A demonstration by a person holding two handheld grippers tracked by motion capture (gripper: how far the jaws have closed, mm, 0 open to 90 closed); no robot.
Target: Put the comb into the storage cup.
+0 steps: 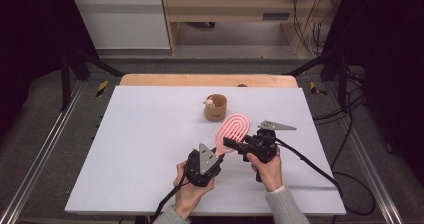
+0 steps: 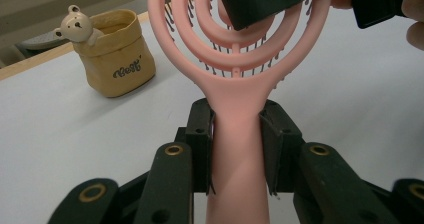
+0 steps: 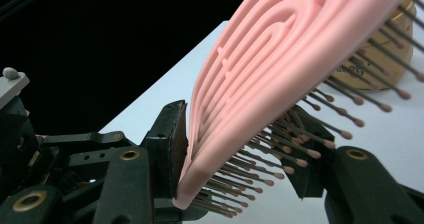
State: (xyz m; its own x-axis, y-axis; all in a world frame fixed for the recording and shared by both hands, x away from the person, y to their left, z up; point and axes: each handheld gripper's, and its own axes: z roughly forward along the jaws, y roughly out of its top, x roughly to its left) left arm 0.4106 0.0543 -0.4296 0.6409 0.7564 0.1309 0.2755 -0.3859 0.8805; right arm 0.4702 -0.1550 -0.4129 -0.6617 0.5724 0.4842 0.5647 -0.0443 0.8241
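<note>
A pink hairbrush (image 1: 234, 126) with a looped, open head hangs above the white table (image 1: 145, 144), near its front middle. My left gripper (image 1: 219, 157) is shut on the brush handle (image 2: 235, 149); in the left gripper view both pads squeeze it just below the head. My right gripper (image 1: 231, 144) comes in from the right and is shut on the brush head (image 3: 280, 59). One of its pads lies on the smooth back and the other presses into the bristles (image 3: 300, 149). A person's hands hold both grippers.
A tan paper-bag-style cup (image 1: 215, 107) with a small bear figure (image 2: 75, 26) on its rim stands just beyond the brush, toward the table's middle back. Cables trail off the front and right edges. A wooden strip (image 1: 207, 80) borders the far edge.
</note>
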